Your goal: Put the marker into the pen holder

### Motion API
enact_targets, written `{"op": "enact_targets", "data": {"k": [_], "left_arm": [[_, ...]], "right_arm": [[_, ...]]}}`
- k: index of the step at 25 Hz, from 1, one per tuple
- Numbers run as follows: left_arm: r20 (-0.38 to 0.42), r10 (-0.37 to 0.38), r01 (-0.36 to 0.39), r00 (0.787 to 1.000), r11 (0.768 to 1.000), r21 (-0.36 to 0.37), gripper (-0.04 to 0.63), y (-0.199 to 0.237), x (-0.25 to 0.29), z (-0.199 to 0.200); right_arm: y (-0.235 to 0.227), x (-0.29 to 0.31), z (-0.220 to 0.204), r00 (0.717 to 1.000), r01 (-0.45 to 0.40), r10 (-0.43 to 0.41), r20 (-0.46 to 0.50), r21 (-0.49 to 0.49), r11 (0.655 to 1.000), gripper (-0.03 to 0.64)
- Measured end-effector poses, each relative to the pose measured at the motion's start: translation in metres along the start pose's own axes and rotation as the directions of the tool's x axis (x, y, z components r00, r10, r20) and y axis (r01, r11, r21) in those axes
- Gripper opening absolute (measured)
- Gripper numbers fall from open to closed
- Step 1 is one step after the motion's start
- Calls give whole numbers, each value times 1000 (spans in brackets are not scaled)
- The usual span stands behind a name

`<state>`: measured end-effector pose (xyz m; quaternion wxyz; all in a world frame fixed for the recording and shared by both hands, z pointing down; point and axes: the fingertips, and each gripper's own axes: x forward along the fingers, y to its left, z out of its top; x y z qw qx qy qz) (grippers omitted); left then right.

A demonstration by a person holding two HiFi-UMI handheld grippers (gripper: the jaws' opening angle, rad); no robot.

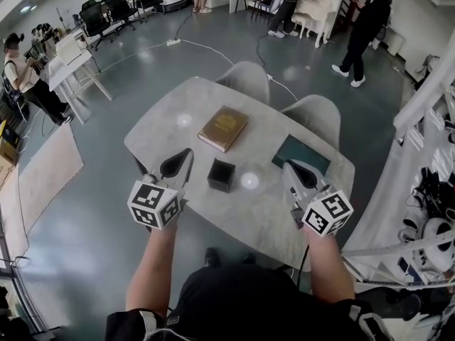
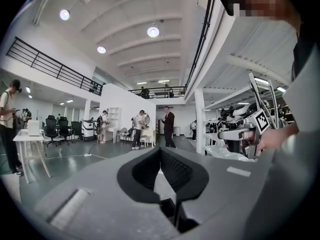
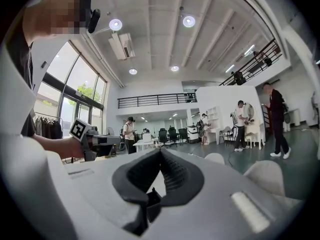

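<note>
Floor (image 1: pixel 142 84): grey and glossy, with people standing well beyond my table.
Table (image 1: pixel 270 212): pale and marbled, with rounded corners, right in front of me and under both my grippers.
Chairs: two light shell chairs, one (image 1: pixel 245 79) and the other (image 1: pixel 313 117), tucked against the far edge of the table.
Left gripper (image 1: pixel 186 155): I hold it over the near left part of the table, pointing away from me. Its own view shows the black jaws pressed together at the tips (image 2: pixel 160 149) with nothing between them.
Right gripper (image 1: pixel 291 166): I hold it over the near right part of the table. Its jaws are also closed tip to tip (image 3: pixel 160 150) and hold nothing.
Book (image 1: pixel 223 128): brown cover, lying flat and slightly turned near the middle of the table, beyond the pen holder.
Notebook (image 1: pixel 301 155): dark green, lying flat on the right side, just past the tips of my right gripper.
Pen holder (image 1: pixel 221 175): a small black square cup, upright on the table between my two grippers, nearer the left one and touching neither.
Marker: I cannot make it out in any view, and I cannot see inside the pen holder.
</note>
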<state>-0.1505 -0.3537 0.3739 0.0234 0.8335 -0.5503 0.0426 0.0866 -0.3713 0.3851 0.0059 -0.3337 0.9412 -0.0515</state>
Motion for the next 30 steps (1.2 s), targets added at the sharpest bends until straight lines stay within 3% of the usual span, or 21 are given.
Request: {"op": "enact_targets", "data": {"k": [5, 9, 22, 30], "left_arm": [[-17, 3, -4, 1000, 999, -49, 11, -9, 4, -25], [-40, -9, 8, 999, 999, -37, 12, -11, 7, -37], [-35, -33, 33, 999, 999, 6, 12, -3, 11, -13], [-57, -23, 21, 998, 999, -29, 12, 7, 2, -29]], "right_arm": [[-6, -12, -16, 999, 25, -25, -24, 10, 1000, 0], [-3, -11, -18, 999, 23, -23, -32, -3, 1000, 0], [18, 10, 6, 999, -36, 36, -3, -44, 998, 0], [31, 25, -4, 998, -62, 61, -26, -27, 998, 0]]}}
